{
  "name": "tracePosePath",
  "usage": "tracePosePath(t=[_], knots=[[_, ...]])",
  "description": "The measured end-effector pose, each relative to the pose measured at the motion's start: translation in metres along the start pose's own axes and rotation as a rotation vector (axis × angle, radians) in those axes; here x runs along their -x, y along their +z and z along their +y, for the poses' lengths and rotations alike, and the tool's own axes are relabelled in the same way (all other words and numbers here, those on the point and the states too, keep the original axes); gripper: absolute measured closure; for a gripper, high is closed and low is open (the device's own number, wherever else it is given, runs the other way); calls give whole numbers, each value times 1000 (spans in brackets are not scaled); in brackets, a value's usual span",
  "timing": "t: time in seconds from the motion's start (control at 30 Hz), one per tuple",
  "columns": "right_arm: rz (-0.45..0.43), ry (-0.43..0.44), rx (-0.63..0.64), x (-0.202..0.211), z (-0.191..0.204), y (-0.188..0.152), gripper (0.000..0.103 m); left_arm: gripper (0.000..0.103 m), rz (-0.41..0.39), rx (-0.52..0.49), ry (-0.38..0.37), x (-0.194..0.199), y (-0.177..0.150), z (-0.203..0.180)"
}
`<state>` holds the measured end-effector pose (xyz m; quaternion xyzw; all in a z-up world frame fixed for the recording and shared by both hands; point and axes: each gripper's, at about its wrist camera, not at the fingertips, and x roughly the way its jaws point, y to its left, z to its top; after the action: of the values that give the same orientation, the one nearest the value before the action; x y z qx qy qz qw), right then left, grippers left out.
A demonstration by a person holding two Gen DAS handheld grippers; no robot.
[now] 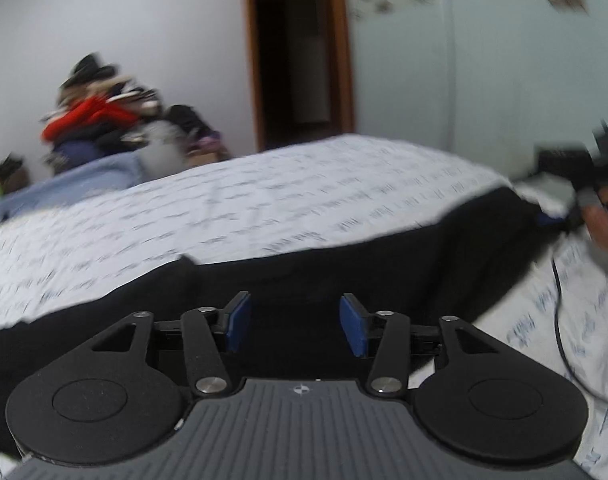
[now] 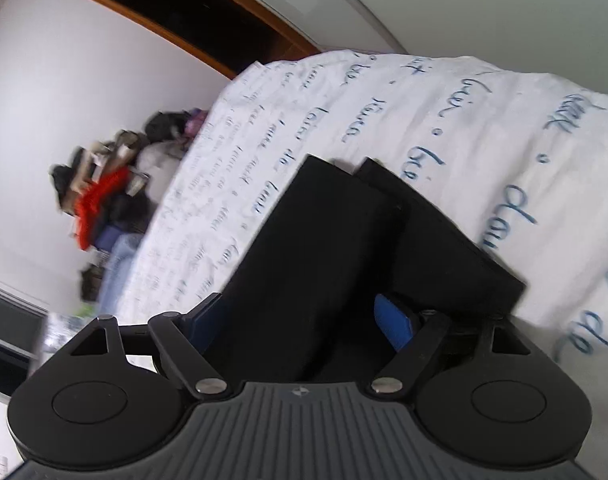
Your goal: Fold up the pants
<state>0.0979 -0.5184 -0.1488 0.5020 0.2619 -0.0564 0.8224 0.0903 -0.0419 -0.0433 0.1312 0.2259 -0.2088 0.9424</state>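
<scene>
Pants [image 1: 343, 264], black, lay flat on the white bed sheet [image 1: 224, 208] printed with blue handwriting, directly under and ahead of both grippers. The left gripper [image 1: 297, 322] stood wide, its blue pads [image 1: 353, 326] apart with nothing between them, low over the near edge of the cloth. From there the dark band ran crosswise toward the right, where the other tool and the person's hand [image 1: 601, 216] showed at its far end. The right gripper [image 2: 304, 322] was also spread, its blue pads straddling the cloth without closing on it. In that view the pants' long axis ran away from the fingers, ending in two stepped, squared corners [image 2: 343, 168] up the bed. The right side looked nearer to the cloth. Beyond those ends the sheet lay bare, giving room to carry a fold forward. A heap of clothes [image 1: 100, 120] sat past the bed's far left edge, well apart.
</scene>
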Motion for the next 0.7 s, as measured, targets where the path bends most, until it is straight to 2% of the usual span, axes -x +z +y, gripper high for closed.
tracePosePath(t=[0.03,0.1,0.13,0.2,0.27,0.37,0.5,0.7], knots=[[-19,22,-18,1,-5,1,27,44,5,-27,-8,-3,-1,-8],[-27,18,-29,-4,-11,1,87,37,13,-66,-36,-8,-4,-19],[-14,-3,-40,-8,-15,2,90,36,10,-89,-47,-10,-6,-24],[-15,23,-53,-14,-23,0,95,36,2,-152,-40,-14,-10,-33],[-17,41,-65,-12,-24,1,95,36,6,-217,-20,-19,-12,-41],[-48,146,-105,-2,-14,6,97,36,-23,-274,-7,-21,-9,-49],[-106,277,-101,26,-5,16,97,36,-112,-361,42,-24,-1,-67],[-76,324,-115,22,-1,21,97,36,-99,-444,-47,-54,6,-105]])
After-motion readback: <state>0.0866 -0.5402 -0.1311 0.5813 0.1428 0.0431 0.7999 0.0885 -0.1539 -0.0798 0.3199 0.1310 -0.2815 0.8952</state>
